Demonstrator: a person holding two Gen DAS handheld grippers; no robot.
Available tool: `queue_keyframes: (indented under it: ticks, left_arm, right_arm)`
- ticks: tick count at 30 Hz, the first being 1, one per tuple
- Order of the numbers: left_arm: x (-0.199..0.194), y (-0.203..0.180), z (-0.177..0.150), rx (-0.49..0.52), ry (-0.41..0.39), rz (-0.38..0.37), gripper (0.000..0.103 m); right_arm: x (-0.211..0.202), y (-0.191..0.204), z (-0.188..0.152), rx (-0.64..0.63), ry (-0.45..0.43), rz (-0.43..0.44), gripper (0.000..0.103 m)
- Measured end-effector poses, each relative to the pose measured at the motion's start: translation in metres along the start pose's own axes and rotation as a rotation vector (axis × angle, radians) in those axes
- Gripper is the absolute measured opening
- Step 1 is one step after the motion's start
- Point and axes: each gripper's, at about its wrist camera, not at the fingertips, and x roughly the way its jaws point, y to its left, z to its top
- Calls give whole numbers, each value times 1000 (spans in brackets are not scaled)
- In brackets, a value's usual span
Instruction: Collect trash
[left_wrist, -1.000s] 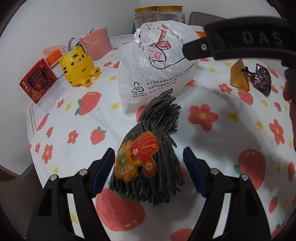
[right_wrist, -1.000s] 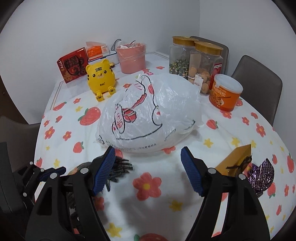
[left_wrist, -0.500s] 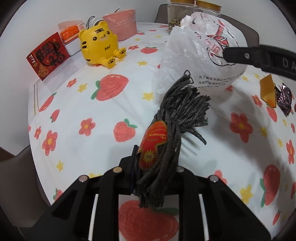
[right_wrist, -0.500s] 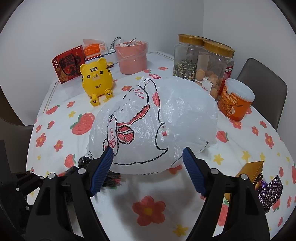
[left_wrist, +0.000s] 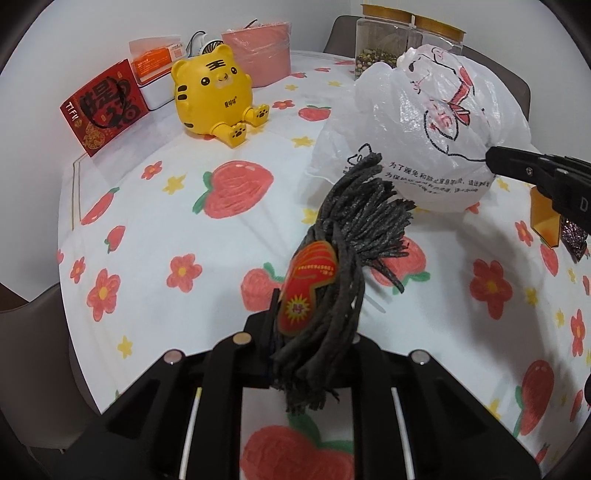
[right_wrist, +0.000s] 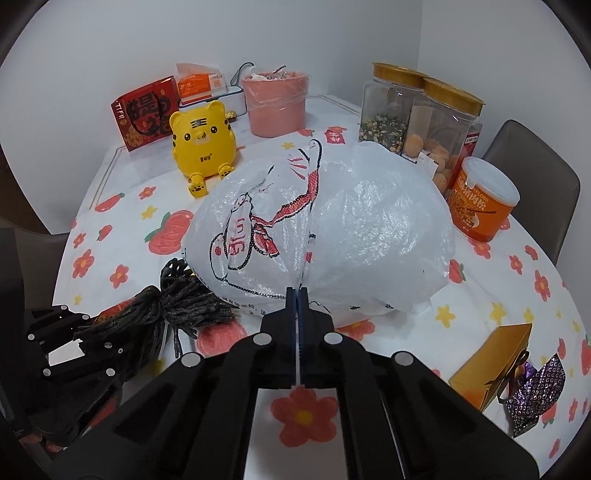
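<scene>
A dark grey yarn bundle (left_wrist: 354, 229) with a red label hangs just above the flowered tablecloth. My left gripper (left_wrist: 314, 332) is closing its jaws tight on the bundle's lower part, and the pads are hidden by the strands. The white plastic bag (right_wrist: 351, 229) with red and black print sits puffed up mid-table. At the bag's near edge, the jaws of my right gripper (right_wrist: 297, 295) are closing with a fold of film pinched between the blue pads. In the right wrist view the bundle (right_wrist: 184, 299) and left gripper (right_wrist: 85, 332) are at lower left, touching the bag's left side.
A yellow tiger toy (right_wrist: 201, 144), a lined pink bin (right_wrist: 275, 105) and a red box (right_wrist: 146, 112) stand at the back. Two gold-lidded jars (right_wrist: 417, 110) and an orange can (right_wrist: 482, 199) are at the right. A gold box (right_wrist: 491, 365) and a purple wrapper (right_wrist: 535, 398) lie near right.
My left gripper closed on the yarn bundle and lifted it toward the bag. My right gripper moved up to the bag and closed on its near edge.
</scene>
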Motion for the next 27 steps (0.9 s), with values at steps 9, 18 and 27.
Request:
queue_keyframes:
  ticks: [9,18,27]
  left_arm:
    - [-25,5,-3,5,-27,-4,15]
    - [-64,14,-15,25,-56,-31,15]
    - [-106,17,-34,72,-83,-72,15]
  right_arm:
    - [-34,5,-6,9,-37,0,0]
    - [-81,14,-23,35,-56,-10,0]
    - [-150,24,-48,67,-103,-44,0]
